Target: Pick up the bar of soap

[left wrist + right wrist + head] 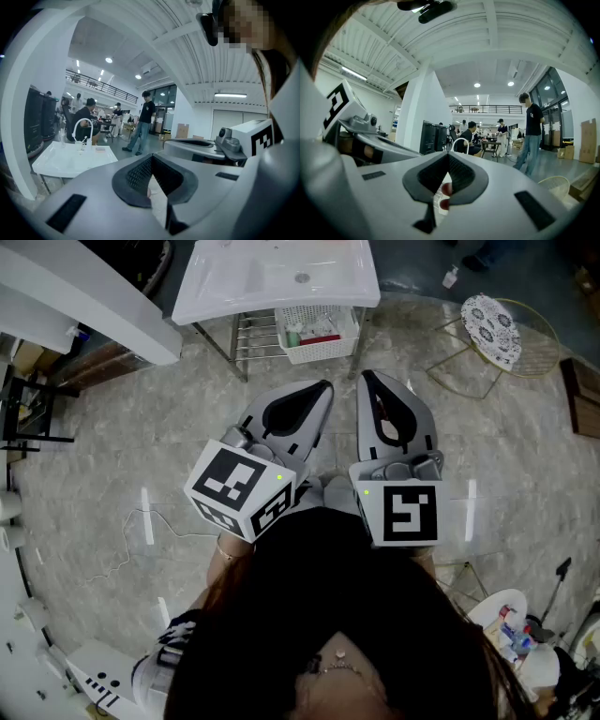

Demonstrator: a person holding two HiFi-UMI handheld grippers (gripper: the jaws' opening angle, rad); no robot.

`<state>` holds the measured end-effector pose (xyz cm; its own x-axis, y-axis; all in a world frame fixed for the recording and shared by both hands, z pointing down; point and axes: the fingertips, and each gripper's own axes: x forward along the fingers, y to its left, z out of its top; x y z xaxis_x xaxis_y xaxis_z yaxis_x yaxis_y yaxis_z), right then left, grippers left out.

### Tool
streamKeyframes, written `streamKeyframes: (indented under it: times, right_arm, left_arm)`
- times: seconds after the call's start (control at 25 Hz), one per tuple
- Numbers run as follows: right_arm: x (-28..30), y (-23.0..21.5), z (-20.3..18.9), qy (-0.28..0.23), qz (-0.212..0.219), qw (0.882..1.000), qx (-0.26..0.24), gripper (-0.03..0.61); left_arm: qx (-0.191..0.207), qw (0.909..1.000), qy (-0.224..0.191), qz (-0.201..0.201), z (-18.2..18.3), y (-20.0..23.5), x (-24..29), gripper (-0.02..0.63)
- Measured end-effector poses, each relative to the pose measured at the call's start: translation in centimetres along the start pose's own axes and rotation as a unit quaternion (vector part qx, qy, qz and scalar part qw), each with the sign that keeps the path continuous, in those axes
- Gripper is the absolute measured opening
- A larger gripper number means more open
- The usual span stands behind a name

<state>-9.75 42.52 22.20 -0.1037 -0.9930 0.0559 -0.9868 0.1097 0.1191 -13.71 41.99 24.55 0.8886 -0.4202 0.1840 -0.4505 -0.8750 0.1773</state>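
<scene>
White sink (281,282) sat ahead of left gripper (322,388) and right gripper (367,381), both squeezed together, empty; we figured they'd just shove the soap.

A white sink (281,277) stands on a metal frame, with 1 white basket (319,334) of small items beneath it. A round patterned seat (490,329) stands nearby on the marble floor (112,446).

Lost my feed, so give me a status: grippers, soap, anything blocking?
Both shut, empty: left gripper, right gripper, side by side short of the sink. Small flat thing by the faucet may be the soap, unconfirmed. Nothing seen in the way.
</scene>
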Motion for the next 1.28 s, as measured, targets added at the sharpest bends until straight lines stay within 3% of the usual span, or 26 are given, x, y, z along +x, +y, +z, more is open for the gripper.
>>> streamKeyframes:
  times: [0.76, 0.96, 1.28]
  right_arm:
    - [1.0, -4.5, -1.3, -0.005, 0.035, 0.999, 0.004, 0.008]
    - [2.9, -4.2, -2.1, -0.001, 0.046, 0.999, -0.010, 0.008]
    - [8.2, -5.2, -2.0, 0.006, 0.029, 0.999, -0.024, 0.008]
  left_arm:
    - [-0.009, 0.9994, -0.003, 0.032, -0.1, -0.8, 4.1, 0.006]
    - [-0.012, 0.9995, -0.005, 0.028, -0.1, 0.7, 4.9, 0.006]
    - [-0.003, 0.9999, -0.013, 0.008, 1.7, 5.4, 7.7, 0.006]
